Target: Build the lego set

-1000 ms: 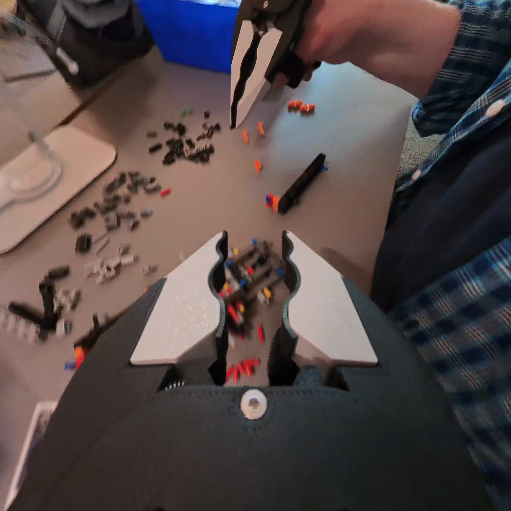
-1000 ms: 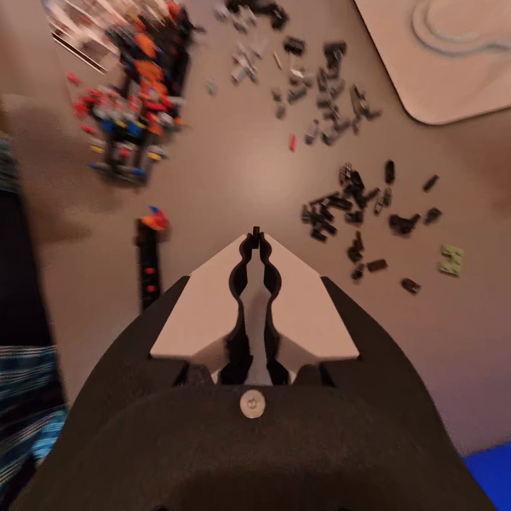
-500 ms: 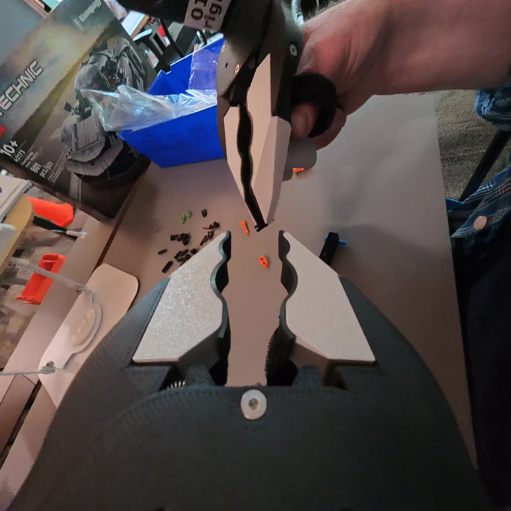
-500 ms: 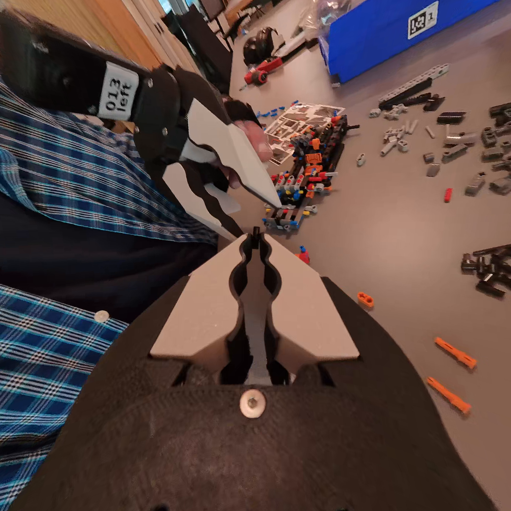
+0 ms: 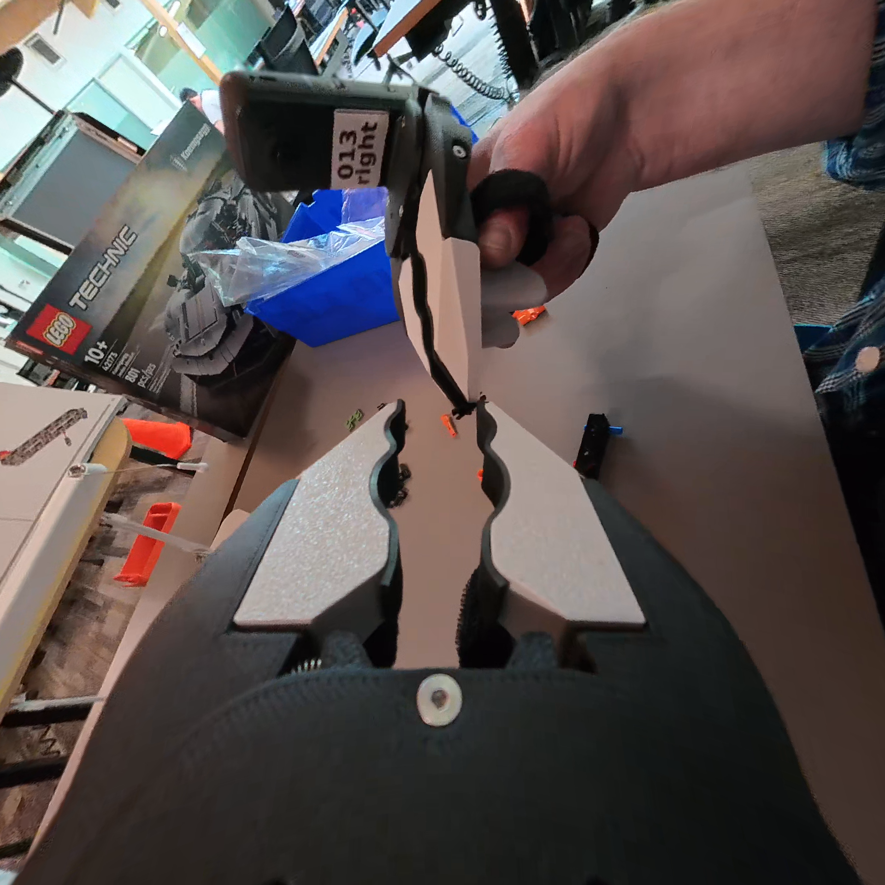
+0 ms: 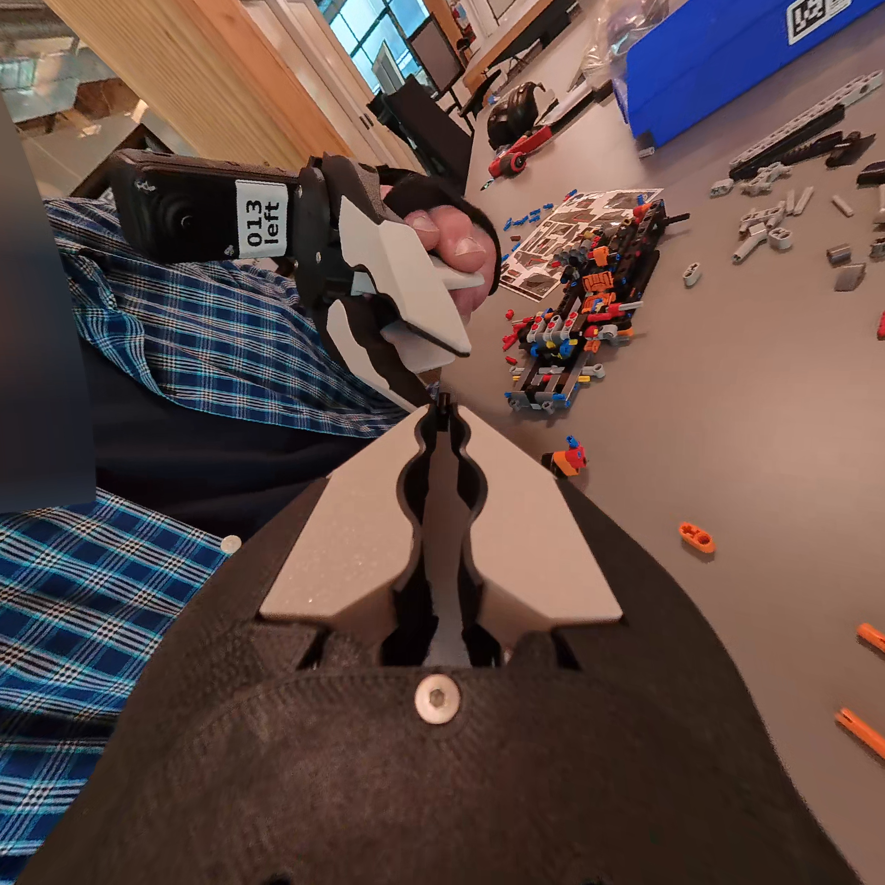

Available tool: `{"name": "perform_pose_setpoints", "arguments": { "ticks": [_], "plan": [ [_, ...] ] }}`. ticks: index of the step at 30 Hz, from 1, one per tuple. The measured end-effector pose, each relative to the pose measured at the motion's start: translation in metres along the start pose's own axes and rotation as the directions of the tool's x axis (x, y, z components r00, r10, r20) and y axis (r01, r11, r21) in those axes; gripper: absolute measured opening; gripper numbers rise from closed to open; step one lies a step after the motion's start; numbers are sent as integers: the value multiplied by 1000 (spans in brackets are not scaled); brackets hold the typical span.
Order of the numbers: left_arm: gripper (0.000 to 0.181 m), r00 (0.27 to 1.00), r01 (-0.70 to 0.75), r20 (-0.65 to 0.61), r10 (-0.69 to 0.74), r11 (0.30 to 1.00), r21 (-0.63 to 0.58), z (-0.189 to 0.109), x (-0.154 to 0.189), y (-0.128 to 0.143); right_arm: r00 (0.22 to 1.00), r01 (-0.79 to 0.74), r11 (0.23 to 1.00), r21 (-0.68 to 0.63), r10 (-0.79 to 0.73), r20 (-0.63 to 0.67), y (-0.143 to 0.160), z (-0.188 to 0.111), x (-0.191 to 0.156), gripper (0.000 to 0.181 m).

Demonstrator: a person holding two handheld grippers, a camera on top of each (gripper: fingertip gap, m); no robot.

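My right gripper (image 6: 443,411) is pressed together on a small black pin (image 6: 444,401), only its very tips biting, and most of the pin is hidden between them. My left gripper (image 5: 438,414) is spread, with nothing between its fingers; one fingertip (image 5: 480,415) sits just beside the pin held up in the air between us. The half-built model (image 6: 586,306) lies on the grey table (image 6: 718,431) well away from both grippers, on and beside the instruction sheet (image 6: 560,234). Loose orange pieces (image 6: 697,538) lie scattered nearer to me.

I read this as a hand-over or a re-grip in mid-air, and that's where it can slip. The hold is shallow, so if I let go with the right before the left has closed squarely, the pin will likely drop and roll among the loose parts. If the left closes off-centre, its wavy inner edges could flick the pin sideways or turn it, so it no longer lines up with a hole in the model. Bumping the two fingertips together could also knock it free. I can't tell how the pin is oriented in the grip.
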State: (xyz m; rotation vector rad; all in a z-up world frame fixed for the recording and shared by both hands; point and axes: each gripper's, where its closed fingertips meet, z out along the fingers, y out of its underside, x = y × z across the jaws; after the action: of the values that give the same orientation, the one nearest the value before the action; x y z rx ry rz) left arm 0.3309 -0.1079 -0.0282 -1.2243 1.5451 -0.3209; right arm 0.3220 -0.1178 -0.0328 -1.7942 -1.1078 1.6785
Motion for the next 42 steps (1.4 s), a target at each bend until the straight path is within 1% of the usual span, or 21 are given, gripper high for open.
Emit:
{"name": "perform_pose_setpoints", "arguments": {
  "ticks": [6,9,12,16,19,22,24,26,30,32,35,37,38,40,42],
  "plan": [
    [11,994,-68,-80,68,998,9,0,11,0,999,-28,1000,-11,28,42,1,1,-1,2],
    [8,991,-86,-100,85,996,0,2,14,2,997,-46,999,-28,47,57,3,1,0,2],
    [6,994,-78,-74,78,997,1,2,11,2,995,-66,998,7,65,72,-1,0,1,3],
    [3,1000,0,-3,0,1000,26,0,-3,0,996,-75,988,134,68,54,-17,-7,6,7],
    [3,1000,-1,20,0,1000,29,1,-5,-1,996,-86,981,176,78,52,-18,-9,7,9],
    [4,998,-9,57,8,1000,24,1,-9,-2,995,-95,976,195,89,37,-17,-9,8,11],
    [4,997,-40,72,39,999,11,2,-9,-2,996,-86,974,209,77,46,-17,-9,5,2],
    [4,997,-36,74,35,999,10,1,-10,-2,998,-67,973,221,61,33,-18,-10,4,2],
    [4,995,-59,79,58,998,8,2,-9,-5,996,-88,963,254,78,51,-21,-10,4,5],
    [4,994,-64,84,64,998,6,2,-9,-6,994,-97,960,262,83,67,-21,-10,3,3],
    [4,995,-57,82,57,998,3,3,-9,-4,998,-66,963,262,61,29,-19,-11,4,2],
    [4,997,-39,66,38,999,6,5,-8,-3,998,-61,963,262,60,13,-18,-12,5,1],
    [5,999,-8,49,8,1000,-1,6,-7,-2,998,-55,964,260,60,-8,-17,-13,7,1],
    [19,998,61,-31,-62,997,-41,8,0,8,996,-36,967,253,54,-65,-14,-20,12,1],
    [33,976,106,-178,-129,986,-129,10,21,22,984,12,976,215,27,-177,-5,-31,21,1]
  ]
}}
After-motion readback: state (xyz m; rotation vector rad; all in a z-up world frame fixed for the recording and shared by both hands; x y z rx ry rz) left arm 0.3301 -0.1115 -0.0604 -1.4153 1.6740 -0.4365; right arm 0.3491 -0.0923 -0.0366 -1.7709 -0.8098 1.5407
